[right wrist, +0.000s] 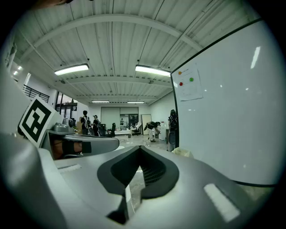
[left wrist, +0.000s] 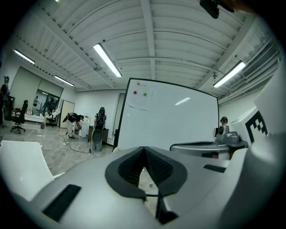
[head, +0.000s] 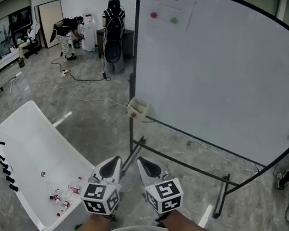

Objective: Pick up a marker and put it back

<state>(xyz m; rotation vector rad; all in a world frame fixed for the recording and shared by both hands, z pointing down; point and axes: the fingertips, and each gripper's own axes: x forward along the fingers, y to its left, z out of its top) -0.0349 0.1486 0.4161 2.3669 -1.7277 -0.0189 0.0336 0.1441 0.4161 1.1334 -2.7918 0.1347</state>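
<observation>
Nearest us, we hold the left tool [head: 111, 167] and right tool [head: 150, 169] side by side, jaws together and empty, aimed at the whiteboard [head: 224, 71], whose corner tray [head: 137, 107] presumably stores markers.
</observation>
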